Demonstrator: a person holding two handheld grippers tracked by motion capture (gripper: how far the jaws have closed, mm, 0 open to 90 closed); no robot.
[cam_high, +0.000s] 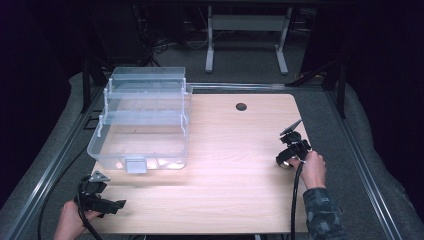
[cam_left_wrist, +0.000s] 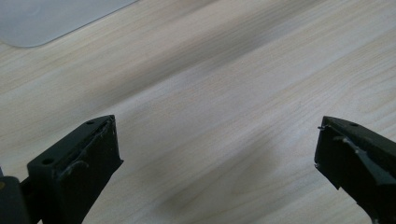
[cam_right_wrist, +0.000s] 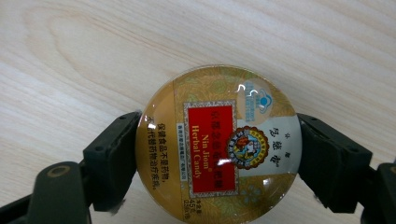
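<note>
The right gripper (cam_right_wrist: 219, 149) is closed on the round gold herbal-candy tin (cam_right_wrist: 218, 142) near the tabletop's (cam_high: 230, 150) right edge. The left gripper (cam_left_wrist: 217, 154) is wide open, holding nothing. Judged remaining: transfer into the clear plastic storage box (cam_high: 142, 120) at the far left corner.

One candy tin (cam_right_wrist: 218, 145) — one clear plastic box (cam_high: 142, 120).
</note>
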